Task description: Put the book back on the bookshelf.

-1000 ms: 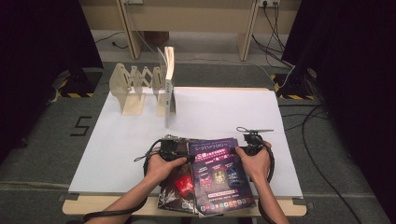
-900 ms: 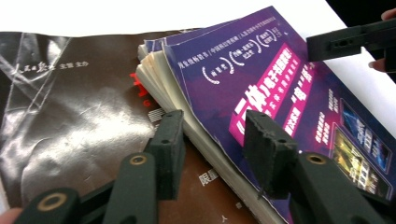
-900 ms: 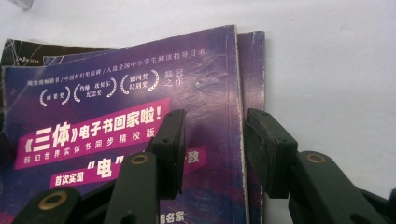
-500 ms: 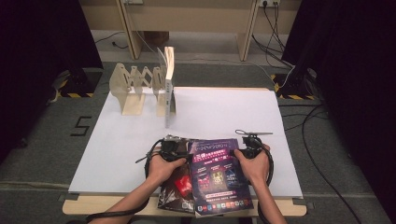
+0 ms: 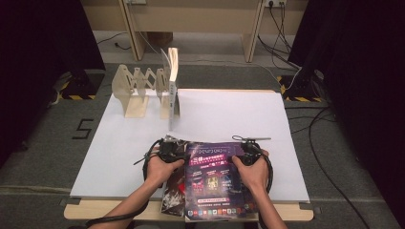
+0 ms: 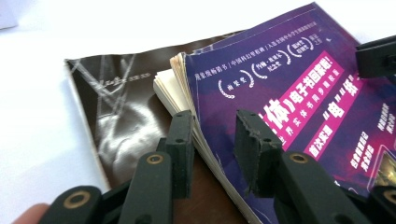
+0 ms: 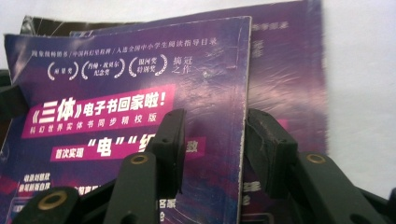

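A thick purple book (image 5: 212,179) lies at the table's near edge, partly on top of a dark brown book (image 5: 173,191). My left gripper (image 5: 167,150) is at the purple book's upper left corner. Its jaws have just been closing around the page edge (image 6: 187,100), one pad beside the pages and the other (image 6: 254,149) over the cover, with a gap left. My right gripper (image 5: 248,153) is open across the book's right edge (image 7: 243,93). One finger (image 7: 170,140) is over the cover, the other beyond it above a second purple cover (image 7: 289,70).
A wooden rack (image 5: 138,88) stands at the back left of the white table (image 5: 239,114), with one book (image 5: 173,81) upright in it. Cables trail on the floor to the right. The person's forearms come in from the near edge.
My right gripper has slid a little to the left, onto the purple book's right edge. The left hand has stayed at the book's left corner. The books have not shifted.
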Motion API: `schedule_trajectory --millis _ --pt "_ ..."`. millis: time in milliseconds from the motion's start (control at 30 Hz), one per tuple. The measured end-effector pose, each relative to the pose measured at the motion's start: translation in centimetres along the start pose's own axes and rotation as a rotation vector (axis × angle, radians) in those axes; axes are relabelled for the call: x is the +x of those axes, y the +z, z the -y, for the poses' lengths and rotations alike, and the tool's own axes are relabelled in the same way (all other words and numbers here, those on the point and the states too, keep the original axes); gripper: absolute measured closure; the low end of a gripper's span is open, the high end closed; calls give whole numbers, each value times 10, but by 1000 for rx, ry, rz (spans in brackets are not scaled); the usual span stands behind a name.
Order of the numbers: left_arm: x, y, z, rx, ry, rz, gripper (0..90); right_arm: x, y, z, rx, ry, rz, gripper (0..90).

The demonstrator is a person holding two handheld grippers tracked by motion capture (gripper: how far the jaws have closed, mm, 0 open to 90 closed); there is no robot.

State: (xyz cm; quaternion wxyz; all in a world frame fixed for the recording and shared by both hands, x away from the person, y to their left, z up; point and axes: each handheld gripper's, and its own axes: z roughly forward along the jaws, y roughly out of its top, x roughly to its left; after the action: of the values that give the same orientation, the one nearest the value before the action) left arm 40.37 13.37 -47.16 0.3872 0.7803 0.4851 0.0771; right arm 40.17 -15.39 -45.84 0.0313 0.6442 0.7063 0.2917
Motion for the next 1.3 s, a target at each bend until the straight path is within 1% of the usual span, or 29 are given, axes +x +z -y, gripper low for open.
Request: schedule_trajectory --millis 33,100,133,167,200,300,367,433,467,500,567,633,667,700,800,867,933,967,1000,1033,1067,1100,1133,1167,1233,1300 --pt "1 -2 1 3 5 -2 669 1 1 0 -2 -17 5 584" --pt "2 -3 3 6 17 -14 669 6 1 2 3 -22 6 582" --pt "4 -4 3 9 18 -11 669 9 1 2 5 -27 9 582" --pt "6 -6 4 11 14 -13 668 10 2 3 4 -37 9 581" --pt "7 -6 4 11 14 -17 665 14 2 3 4 -32 6 581" --pt "11 -9 6 18 14 -23 662 19 4 4 6 -59 10 581" --pt "12 -11 8 24 18 -26 662 23 4 4 12 -48 7 581" --pt "13 -12 9 25 17 -35 663 27 5 5 16 -67 10 581" --pt "14 -13 10 26 14 -36 663 28 5 6 17 -72 13 581" --pt "14 -13 10 27 15 -35 663 31 5 7 12 -66 21 581" --pt "15 -13 10 24 12 -39 661 33 5 8 8 -82 30 579" --pt "16 -14 10 26 13 -42 660 35 6 9 10 -69 23 579" --pt "17 -14 10 24 14 -47 660 35 5 9 16 -75 26 579" --pt "17 -15 11 21 14 -52 660 36 5 9 14 -66 15 580" --pt "19 -16 12 12 10 -58 660 37 7 10 19 -62 -7 581" --pt "21 -18 13 6 2 -51 657 37 7 10 24 -72 -12 579" --pt "22 -21 14 -2 -7 -41 650 36 7 8 39 -69 -35 575" --pt "23 -24 14 -7 -9 -32 639 34 7 6 42 -66 -50 576" --pt "23 -26 14 -12 -13 -27 623 30 7 3 59 -66 -71 576" --pt "24 -29 15 -20 -18 -17 610 28 7 0 64 -47 -89 576" --pt "24 -32 16 -25 -25 -9 597 24 7 -5 50 -32 -116 573" --pt "24 -34 17 -29 -32 1 585 22 6 -9 35 -32 -108 569" --pt "25 -37 19 -27 -31 7 577 20 6 -14 22 -29 -108 567" --pt "24 -40 20 -26 -30 11 577 17 6 -19 13 -24 -118 565" --pt "24 -44 24 -28 -30 22 574 14 8 -28 6 -23 -113 560" --pt "23 -49 28 -33 -21 24 576 13 11 -37 5 -24 -116 557"
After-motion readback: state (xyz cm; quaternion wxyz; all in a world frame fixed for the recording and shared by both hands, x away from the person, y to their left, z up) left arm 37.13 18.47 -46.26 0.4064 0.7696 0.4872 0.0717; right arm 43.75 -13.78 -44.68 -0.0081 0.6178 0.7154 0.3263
